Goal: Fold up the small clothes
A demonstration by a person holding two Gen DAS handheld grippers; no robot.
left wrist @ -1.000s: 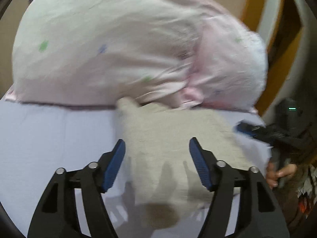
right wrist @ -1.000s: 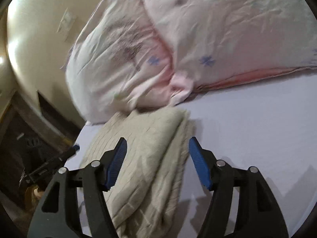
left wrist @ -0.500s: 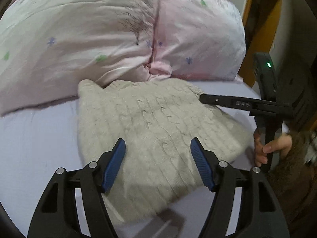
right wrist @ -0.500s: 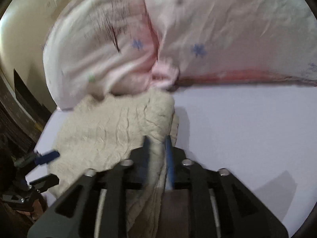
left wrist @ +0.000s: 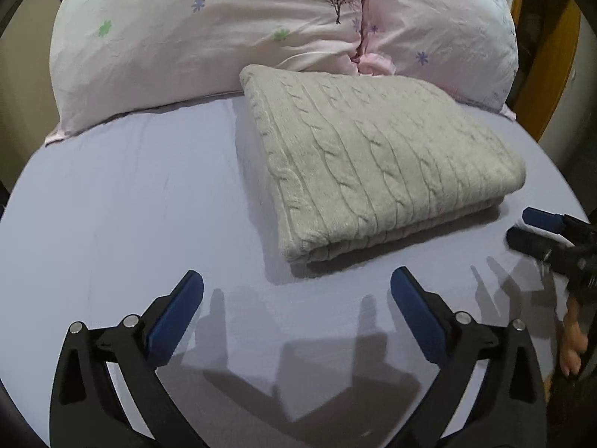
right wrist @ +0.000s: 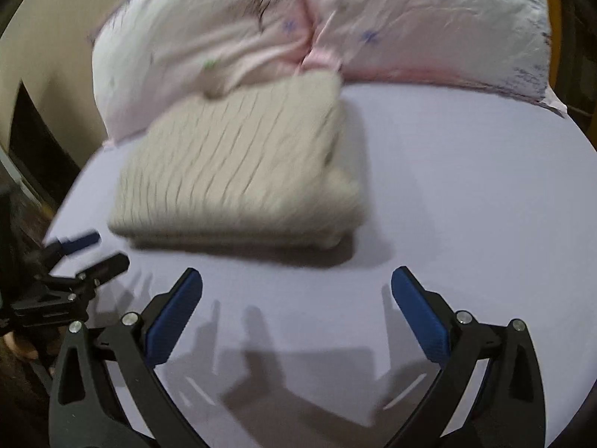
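A beige cable-knit sweater (left wrist: 373, 156) lies folded in a neat rectangle on the lavender bed sheet (left wrist: 130, 205), against the pillows. It also shows, blurred, in the right wrist view (right wrist: 238, 171). My left gripper (left wrist: 296, 295) is open and empty, hovering over the sheet just short of the sweater's near edge. My right gripper (right wrist: 296, 293) is open and empty, also short of the sweater. The right gripper shows at the right edge of the left wrist view (left wrist: 537, 229), and the left gripper shows at the left edge of the right wrist view (right wrist: 93, 250).
Two pink floral pillows (left wrist: 209, 30) (left wrist: 447, 26) lie behind the sweater. A wooden bed frame (left wrist: 544, 67) rises at the right. The sheet's right edge (left wrist: 559, 194) drops off to a dark floor.
My right gripper let go of the sweater, opened and drew back. My left gripper also drew back. The sweater now lies flat and folded.
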